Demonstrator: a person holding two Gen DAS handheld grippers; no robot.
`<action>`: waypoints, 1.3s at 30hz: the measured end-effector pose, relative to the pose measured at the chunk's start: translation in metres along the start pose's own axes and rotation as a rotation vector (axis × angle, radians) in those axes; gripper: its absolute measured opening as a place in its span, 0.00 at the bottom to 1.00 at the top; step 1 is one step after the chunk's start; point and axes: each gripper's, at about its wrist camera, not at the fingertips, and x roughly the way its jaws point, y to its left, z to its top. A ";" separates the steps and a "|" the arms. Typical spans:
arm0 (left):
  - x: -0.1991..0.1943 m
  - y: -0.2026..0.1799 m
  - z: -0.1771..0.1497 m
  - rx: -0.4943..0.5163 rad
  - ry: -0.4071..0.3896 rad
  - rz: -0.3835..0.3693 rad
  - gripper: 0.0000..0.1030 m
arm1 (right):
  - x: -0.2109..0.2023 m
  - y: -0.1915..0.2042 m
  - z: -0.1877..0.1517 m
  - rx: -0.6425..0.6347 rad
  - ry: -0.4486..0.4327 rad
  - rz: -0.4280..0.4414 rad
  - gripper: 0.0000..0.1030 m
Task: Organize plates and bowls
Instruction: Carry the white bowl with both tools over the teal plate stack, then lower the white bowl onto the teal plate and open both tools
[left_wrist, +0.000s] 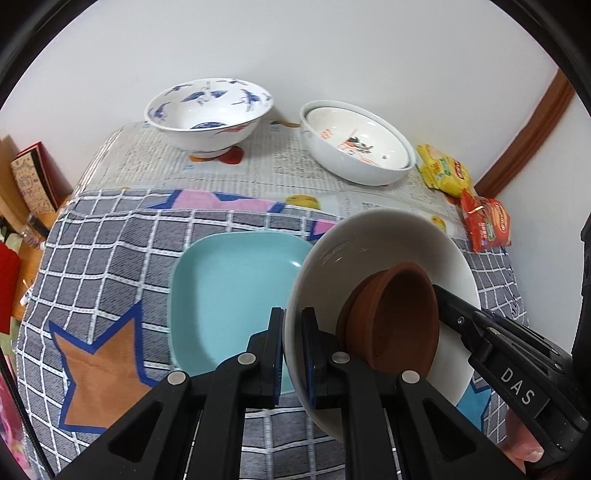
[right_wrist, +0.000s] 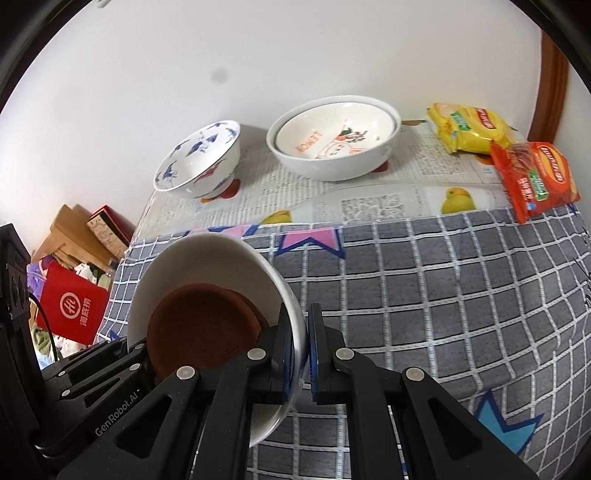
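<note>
Both grippers, left gripper (left_wrist: 293, 354) and right gripper (right_wrist: 300, 354), clamp white bowl (left_wrist: 373, 243); brown dish (left_wrist: 399, 317) inside.

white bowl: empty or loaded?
Loaded: a brown clay dish sits inside the white bowl, visible in both wrist views.

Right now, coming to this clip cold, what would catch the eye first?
A white bowl with a brown clay dish inside it, gripped at opposite rims by the left gripper and the right gripper, over the grey checked cloth. Beside it on the cloth lies a pale blue square plate. Further back, near the wall, stand a blue-patterned bowl and a white bowl stack.
</note>
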 end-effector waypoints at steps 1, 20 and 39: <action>0.000 0.005 0.000 -0.007 0.000 0.004 0.09 | 0.003 0.004 0.000 -0.005 0.003 0.004 0.08; 0.035 0.069 0.010 -0.087 0.052 0.049 0.09 | 0.070 0.049 0.007 -0.053 0.097 0.041 0.08; 0.058 0.073 0.010 -0.091 0.083 0.042 0.10 | 0.097 0.041 0.009 -0.044 0.152 0.053 0.08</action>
